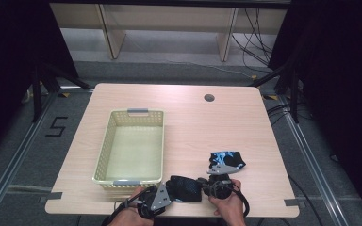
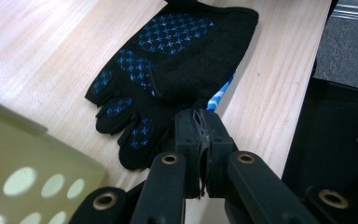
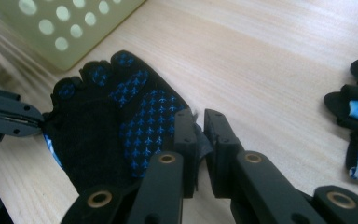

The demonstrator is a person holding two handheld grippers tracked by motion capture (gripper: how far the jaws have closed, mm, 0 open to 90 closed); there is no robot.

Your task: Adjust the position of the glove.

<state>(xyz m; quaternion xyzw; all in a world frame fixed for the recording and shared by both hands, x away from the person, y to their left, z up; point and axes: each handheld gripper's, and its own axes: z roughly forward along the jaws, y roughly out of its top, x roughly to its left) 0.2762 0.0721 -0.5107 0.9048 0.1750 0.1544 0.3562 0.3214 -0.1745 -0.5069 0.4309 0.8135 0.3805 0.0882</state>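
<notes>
While both my hands sit at the worktop's (image 1: 122, 96) near edge, my left tongs (image 2: 201, 122) are pinched tight on one edge of the black glove (image 2: 168, 70) with blue grip dots, and my right tongs (image 3: 199, 127) are clamped on its opposite edge. It lies flat just right of the perforated basket's (image 1: 104, 146) near corner. A second glove (image 1: 227, 160), blue-patterned, lies nearby to the right
</notes>
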